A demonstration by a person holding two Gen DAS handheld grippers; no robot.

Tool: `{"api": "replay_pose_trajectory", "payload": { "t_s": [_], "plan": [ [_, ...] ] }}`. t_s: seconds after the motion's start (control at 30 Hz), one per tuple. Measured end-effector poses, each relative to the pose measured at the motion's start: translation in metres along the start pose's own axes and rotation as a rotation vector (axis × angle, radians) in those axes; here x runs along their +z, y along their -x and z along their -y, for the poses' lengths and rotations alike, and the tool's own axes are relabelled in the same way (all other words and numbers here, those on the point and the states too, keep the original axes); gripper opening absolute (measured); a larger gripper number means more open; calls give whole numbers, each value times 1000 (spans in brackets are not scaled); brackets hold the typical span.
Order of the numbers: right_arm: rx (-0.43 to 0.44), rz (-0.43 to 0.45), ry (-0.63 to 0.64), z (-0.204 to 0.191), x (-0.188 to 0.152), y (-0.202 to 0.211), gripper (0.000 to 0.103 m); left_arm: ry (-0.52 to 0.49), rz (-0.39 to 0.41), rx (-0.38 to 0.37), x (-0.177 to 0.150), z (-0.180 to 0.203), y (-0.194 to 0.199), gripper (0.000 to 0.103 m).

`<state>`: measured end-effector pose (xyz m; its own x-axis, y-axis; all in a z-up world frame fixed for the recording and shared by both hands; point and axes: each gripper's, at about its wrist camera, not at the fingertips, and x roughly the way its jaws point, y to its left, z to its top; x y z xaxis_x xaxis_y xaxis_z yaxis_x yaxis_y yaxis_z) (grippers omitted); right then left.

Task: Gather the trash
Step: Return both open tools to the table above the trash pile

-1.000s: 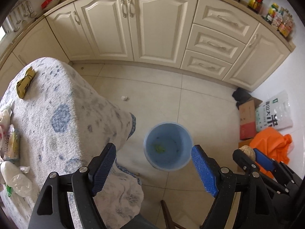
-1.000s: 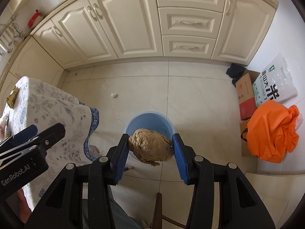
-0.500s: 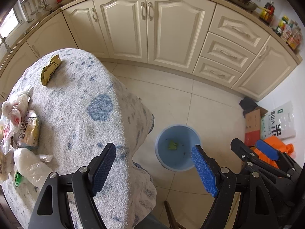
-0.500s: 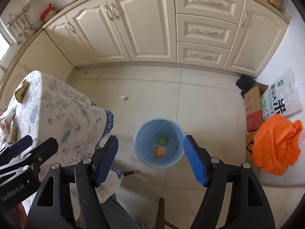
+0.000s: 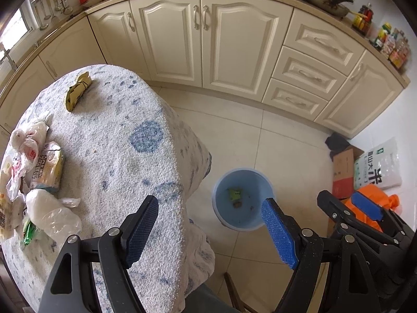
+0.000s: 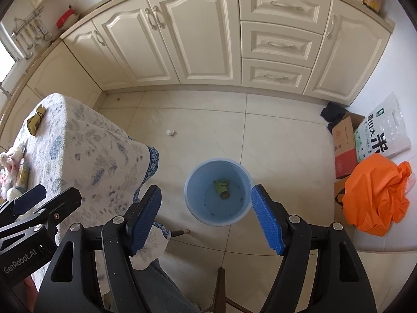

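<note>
bin (image 6: 194,203): blue, round, green scrap (image 6: 221,185) inside | left claw (image 5: 211,230): released | right claw (image 6: 206,220): released, empty

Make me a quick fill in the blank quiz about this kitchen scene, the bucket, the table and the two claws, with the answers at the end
1. The bucket standing on the tiled floor is ____ in colour.
2. The right claw is open and holds ____.
3. The yellow-green wrapper lies on the ____, at its far end.
4. The crumpled bag on the floor by the cardboard box is ____.

Missing words: blue; nothing; table; orange
</note>
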<state>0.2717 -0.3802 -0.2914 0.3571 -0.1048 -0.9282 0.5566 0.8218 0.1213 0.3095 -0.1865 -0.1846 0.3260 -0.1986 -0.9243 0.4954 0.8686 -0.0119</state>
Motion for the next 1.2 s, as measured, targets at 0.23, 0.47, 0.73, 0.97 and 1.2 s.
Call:
{"api": "replay_pose_trajectory", "payload": {
  "t_s": [0.23,0.47,0.73,0.97,1.2],
  "plan": [
    [18,41,29,-12,-8,23,73,4,42,-4,-17,-8,33,78],
    [46,105,94,-41,-17,54,73,47,111,11,-42,-30,77,78],
    [113,165,194,-86,-37,85,74,141,182,51,-84,-75,130,78],
    [185,177,319,-140,-63,98,74,265,230,128,-129,-125,171,78],
    [235,171,424,-191,-85,101,77,374,230,206,-165,-167,192,79]
  ]
}}
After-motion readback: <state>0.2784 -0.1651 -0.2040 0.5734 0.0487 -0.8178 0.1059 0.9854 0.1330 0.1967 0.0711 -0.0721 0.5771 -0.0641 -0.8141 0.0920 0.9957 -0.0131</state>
